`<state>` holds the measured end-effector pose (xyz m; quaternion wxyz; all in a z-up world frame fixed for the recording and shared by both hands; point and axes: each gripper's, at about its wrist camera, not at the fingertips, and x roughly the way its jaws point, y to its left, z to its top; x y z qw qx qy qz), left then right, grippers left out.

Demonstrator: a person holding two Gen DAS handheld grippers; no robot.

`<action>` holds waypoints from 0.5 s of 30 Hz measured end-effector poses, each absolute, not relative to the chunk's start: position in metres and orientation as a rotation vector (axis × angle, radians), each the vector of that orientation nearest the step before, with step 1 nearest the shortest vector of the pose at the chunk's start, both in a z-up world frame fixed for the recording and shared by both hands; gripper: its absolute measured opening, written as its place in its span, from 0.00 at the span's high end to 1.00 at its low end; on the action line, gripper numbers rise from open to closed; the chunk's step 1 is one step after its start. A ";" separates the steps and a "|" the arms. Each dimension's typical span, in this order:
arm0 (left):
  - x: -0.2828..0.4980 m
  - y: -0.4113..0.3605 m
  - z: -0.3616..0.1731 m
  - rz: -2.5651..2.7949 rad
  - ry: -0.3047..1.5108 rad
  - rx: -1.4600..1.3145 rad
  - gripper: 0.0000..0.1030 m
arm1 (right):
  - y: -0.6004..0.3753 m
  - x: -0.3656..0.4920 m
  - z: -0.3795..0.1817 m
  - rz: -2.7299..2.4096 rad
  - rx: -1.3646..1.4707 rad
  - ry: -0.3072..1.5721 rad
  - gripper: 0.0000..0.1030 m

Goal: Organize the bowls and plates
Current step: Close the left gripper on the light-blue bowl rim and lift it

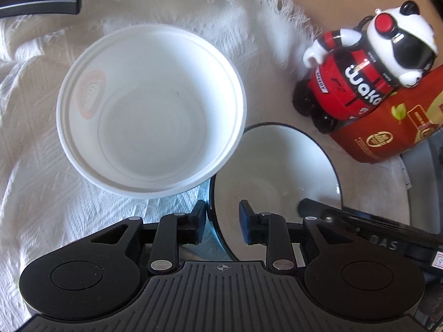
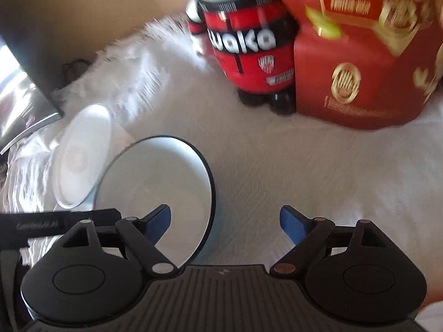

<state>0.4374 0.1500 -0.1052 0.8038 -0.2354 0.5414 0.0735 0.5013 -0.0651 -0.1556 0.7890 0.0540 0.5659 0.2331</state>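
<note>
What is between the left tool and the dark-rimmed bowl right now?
Nothing visible. The left tool already straddles the near rim of the dark-rimmed bowl, one finger outside and one inside. The white bowl sits beside it, off to the left.

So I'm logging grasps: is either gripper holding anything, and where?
The left gripper straddles the near rim of the dark-rimmed bowl, jaws not visibly clamped. The right gripper is open, holding nothing.

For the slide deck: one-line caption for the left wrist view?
Left claw straddles the rim of the dark-rimmed bowl, beside the white disposable bowl on a white cloth.
</note>
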 end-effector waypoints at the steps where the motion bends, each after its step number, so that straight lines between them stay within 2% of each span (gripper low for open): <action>1: 0.439 0.149 -0.106 0.163 1.164 -0.503 0.73 | -0.064 0.503 -0.161 0.510 0.136 1.233 0.19; 4: 0.446 0.145 -0.108 0.172 1.171 -0.486 0.71 | -0.058 0.507 -0.174 0.538 0.174 1.285 0.36; 6: 0.449 0.140 -0.105 0.156 1.169 -0.472 0.71 | -0.057 0.508 -0.177 0.559 0.193 1.297 0.38; 8: 0.455 0.131 -0.104 0.115 1.177 -0.474 0.70 | -0.059 0.505 -0.174 0.594 0.208 1.289 0.45; 15: 0.478 0.093 -0.119 -0.048 1.228 -0.505 0.73 | -0.101 0.509 -0.159 0.465 0.178 1.245 0.43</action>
